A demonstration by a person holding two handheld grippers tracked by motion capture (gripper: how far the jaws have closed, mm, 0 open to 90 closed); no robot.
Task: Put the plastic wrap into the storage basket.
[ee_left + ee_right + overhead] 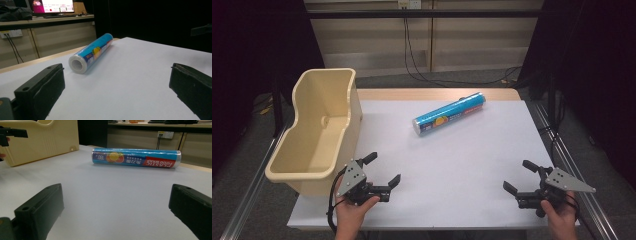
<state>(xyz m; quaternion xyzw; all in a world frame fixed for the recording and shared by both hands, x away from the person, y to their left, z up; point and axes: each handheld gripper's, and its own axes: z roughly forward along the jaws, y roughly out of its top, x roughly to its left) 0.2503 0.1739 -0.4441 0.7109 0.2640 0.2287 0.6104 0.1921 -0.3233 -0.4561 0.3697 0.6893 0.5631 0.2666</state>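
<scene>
High view: at the left edge of the white worktop (452,165) we see a cream plastic bin (319,130), open at the top, its base partly overhanging the worktop's left side. Just in front of it, near the front edge, our left gripper (382,170) sits in the left hand (352,210); its fingers (369,158) stand wide apart with nothing between them, pointing to the right across the bare surface.

Toward the middle and back of the worktop lies the roll of food wrap (449,114), a blue-labelled tube on its side, set at a slant with its nearer end toward the left and its far end up toward the wooden back strip. It is well apart from the bin and from both grippers, and nothing touches it.

At the right front corner our right gripper (518,176) is held in the right hand (562,215), its fingers (530,165) also spread wide and empty, pointing left toward the middle.

In the left gripper view we look between the two black fingers at the roll's white open end, the tube running away from us. In the right gripper view the roll lies broadside beyond the open fingers, its label reading upside down, with the bin at the far left behind it.
</scene>
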